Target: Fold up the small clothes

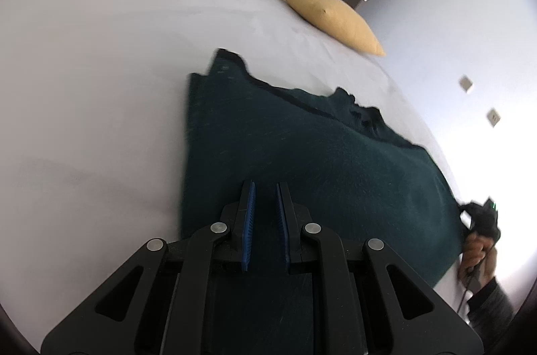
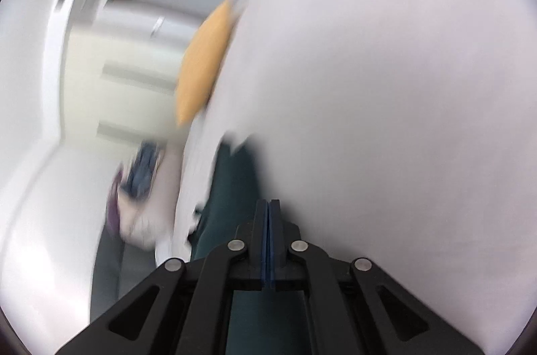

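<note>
Dark green garment [image 1: 319, 160] spread flat on the white bed [image 1: 100, 86], lying well short of the yellow pillow [image 1: 330, 16] at the bed's far edge. Long axis running from the far corner nearest the pillow down toward the near right, where the person's hand [image 1: 476, 254] sits at the cloth's right-hand corner. Far edge uneven, with a dark band and a small bunched notch, possibly a neckline; cannot tell for certain. Surface matte, slightly fuzzy, mostly smooth.

Left gripper [image 1: 265, 197] poised over the near edge of the garment, cloth straight ahead and below the tips. Blue pads [image 1: 250, 220] standing narrowly apart, nothing visibly pinched between them.

Right gripper [image 2: 269, 210] pressed fully together, blue pads meeting. Right wrist view heavily smeared; green cloth showing beneath and ahead of the fingers, pillow beyond at the bed's edge. Whether any fabric is nipped in the closed tips: cannot tell.

Judged: a corner-to-corner fold is being set up, with the right side nearer its corner and the left not yet gripping.
</note>
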Demonstrator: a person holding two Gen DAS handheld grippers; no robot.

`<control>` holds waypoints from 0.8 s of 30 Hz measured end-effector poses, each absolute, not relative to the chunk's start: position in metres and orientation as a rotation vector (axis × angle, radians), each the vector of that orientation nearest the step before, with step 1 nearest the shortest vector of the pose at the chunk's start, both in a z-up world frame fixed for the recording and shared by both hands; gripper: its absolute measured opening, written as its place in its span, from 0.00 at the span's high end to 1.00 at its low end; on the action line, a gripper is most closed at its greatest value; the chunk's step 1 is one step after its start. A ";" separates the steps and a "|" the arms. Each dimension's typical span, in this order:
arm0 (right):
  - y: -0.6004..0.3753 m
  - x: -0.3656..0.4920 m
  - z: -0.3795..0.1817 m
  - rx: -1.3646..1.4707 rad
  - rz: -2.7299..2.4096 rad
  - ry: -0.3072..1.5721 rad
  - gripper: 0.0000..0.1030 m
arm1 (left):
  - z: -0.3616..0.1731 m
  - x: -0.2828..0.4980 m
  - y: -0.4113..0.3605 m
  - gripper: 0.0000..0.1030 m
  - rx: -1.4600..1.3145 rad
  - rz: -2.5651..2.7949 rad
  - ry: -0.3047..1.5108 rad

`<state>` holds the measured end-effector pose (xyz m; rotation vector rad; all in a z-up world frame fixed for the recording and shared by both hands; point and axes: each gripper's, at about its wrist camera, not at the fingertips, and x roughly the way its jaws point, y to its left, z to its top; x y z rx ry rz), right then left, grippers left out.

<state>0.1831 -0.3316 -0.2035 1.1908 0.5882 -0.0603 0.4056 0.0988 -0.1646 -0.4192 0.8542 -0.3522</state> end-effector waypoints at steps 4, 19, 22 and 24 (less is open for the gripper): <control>-0.317 0.161 -0.174 1.088 -0.073 0.578 0.89 | -0.154 0.375 0.123 0.86 -0.447 -0.245 0.833; -0.202 0.206 -0.188 0.948 0.272 0.837 0.68 | -0.161 0.322 0.176 0.19 -0.787 -0.319 0.920; -0.229 0.174 -0.184 0.982 0.156 0.795 0.67 | -0.165 0.325 0.171 0.19 -0.775 -0.352 0.979; -0.240 0.153 -0.177 1.006 0.122 0.763 0.62 | -0.168 0.328 0.169 0.19 -0.796 -0.373 1.040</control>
